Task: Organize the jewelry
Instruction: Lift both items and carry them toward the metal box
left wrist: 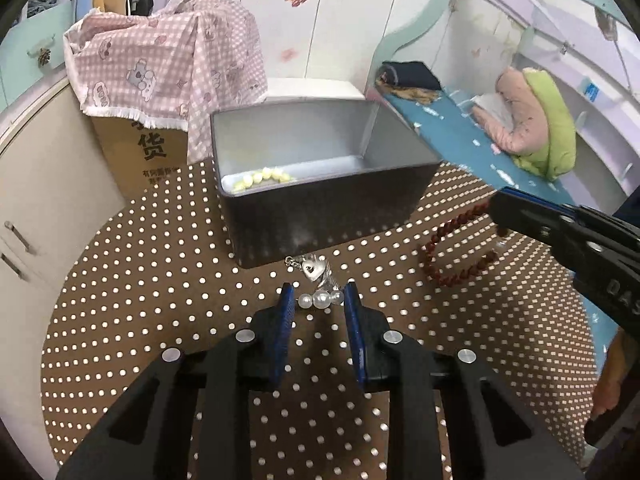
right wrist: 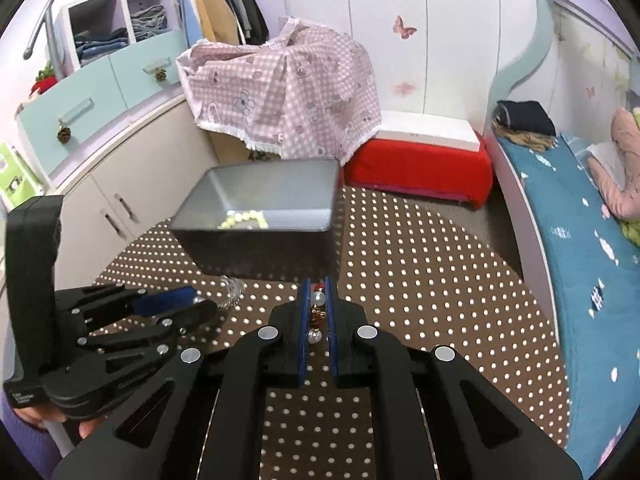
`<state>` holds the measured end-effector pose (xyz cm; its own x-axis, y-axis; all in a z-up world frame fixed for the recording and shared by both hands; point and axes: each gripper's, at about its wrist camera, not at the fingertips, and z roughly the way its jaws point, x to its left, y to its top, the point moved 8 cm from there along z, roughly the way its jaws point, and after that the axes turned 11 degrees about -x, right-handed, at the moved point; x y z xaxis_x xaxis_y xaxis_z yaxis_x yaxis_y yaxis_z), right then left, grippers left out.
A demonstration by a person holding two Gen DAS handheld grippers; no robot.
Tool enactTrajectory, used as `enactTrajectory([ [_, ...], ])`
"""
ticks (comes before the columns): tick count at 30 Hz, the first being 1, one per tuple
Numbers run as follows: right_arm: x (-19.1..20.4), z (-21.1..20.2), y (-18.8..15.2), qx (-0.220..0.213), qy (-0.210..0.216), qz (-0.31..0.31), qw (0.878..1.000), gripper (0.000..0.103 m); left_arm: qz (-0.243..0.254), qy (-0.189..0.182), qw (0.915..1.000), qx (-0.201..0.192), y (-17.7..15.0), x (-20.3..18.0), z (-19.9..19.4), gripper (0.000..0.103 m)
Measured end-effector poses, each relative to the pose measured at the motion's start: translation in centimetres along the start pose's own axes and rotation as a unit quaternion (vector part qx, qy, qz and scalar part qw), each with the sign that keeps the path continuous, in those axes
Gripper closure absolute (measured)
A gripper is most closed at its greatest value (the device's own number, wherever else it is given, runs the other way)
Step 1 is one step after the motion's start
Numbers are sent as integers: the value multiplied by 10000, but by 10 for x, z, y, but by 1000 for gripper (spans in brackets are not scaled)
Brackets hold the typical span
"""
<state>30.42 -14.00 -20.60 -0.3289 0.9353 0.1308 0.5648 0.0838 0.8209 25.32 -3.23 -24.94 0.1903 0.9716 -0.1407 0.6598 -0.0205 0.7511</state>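
Note:
My left gripper [left wrist: 319, 298] is shut on a white pearl bracelet [left wrist: 320, 300], whose silver heart charm [left wrist: 313, 270] sticks out ahead of the pads, just in front of the grey box [left wrist: 288, 236]. A yellow bead bracelet [left wrist: 260, 178] lies inside the box. My right gripper [right wrist: 317, 285] is shut on a red-brown bead bracelet [right wrist: 319, 299] with a clear bead and gold charms. In the left wrist view that bracelet [left wrist: 428, 248] hangs in a loop from the right gripper [left wrist: 498, 218], to the right of the box. The right wrist view shows the left gripper [right wrist: 206, 301] at the left.
The round brown table [left wrist: 160, 280] has white dots. Behind it stand a cardboard box [left wrist: 144, 152] under a pink checked cloth [left wrist: 168, 60] and a red stool [right wrist: 416, 168] with a white box on top. A blue-covered bed [right wrist: 580, 240] runs along the right, cabinets [right wrist: 120, 184] along the left.

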Motion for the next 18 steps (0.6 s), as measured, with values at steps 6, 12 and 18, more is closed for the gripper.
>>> enactTrajectory([
  [6,9,-10,22,-127,-43,-117,9998,95,-93,-286,9992,-280,22,-7,-30,80],
  [12,16,-17,51,-303,-46,-213,9993,95,-149,-575,9964,-609,60,-12,-57,80],
  [18,25,-16,83,-458,-48,-308,9985,95,-72,-638,9929,-1001,107,-12,-77,80],
])
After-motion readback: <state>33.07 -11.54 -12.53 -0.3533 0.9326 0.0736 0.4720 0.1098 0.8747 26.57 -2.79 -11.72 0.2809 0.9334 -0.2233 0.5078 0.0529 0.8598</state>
